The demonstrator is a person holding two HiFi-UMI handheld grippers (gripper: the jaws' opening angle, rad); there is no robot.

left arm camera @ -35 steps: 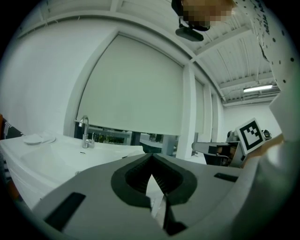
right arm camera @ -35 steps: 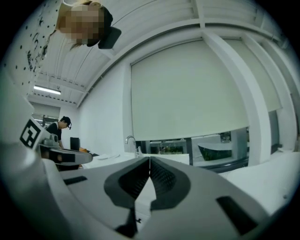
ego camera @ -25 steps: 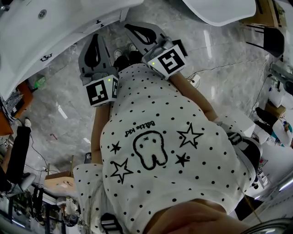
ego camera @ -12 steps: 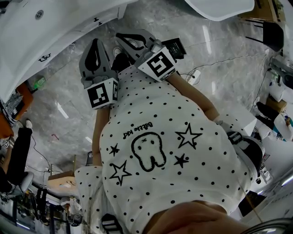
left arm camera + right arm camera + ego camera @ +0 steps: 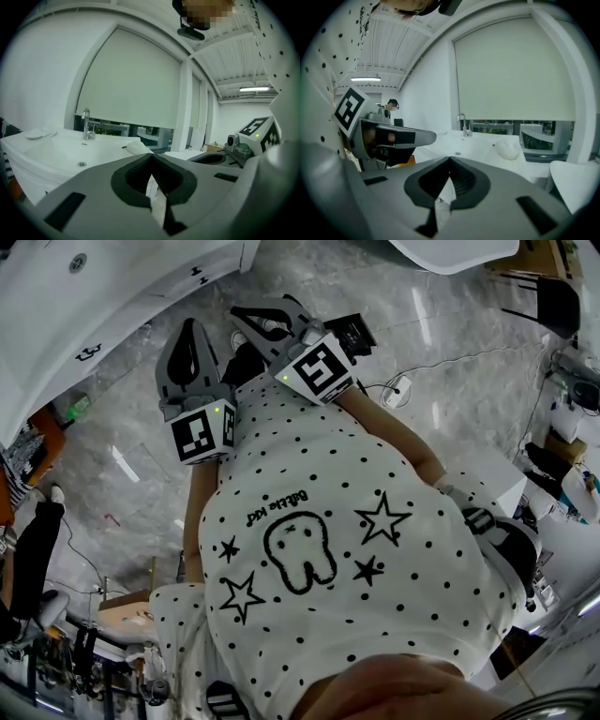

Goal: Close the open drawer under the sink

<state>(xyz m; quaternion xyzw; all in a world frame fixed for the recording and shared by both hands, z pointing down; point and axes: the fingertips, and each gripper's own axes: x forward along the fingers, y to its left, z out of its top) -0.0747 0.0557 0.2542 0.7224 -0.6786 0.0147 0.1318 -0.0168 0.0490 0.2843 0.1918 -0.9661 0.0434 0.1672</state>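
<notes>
Grippers first: the left gripper has its jaws pressed together with nothing between them, and the right gripper looks the same, tips met and empty. Both are held out in front of the person's dotted shirt, well apart from the sink, which fills the upper left corner as the head camera sees it, its tap standing at the back of the basin. Below the rim runs a white cabinet front with small dark handles on it, and that is where the drawer must be. From these angles I cannot tell how far it stands out, or which handle is its own. Its front runs lengthwise along the sink's edge, from lower left to upper right in the head view, and faces out over the marble floor toward the person. Its travel would then be straight back under the basin, across that long line. I would expect a stiff, smooth panel on runners, not heavy, that slides with a steady shove and takes no harm unless slammed. Closed jaws suit it: no need to pinch, just lay the tips flat on the front near its middle, close by the handle, so it goes in square and does not jam to one side.
</notes>
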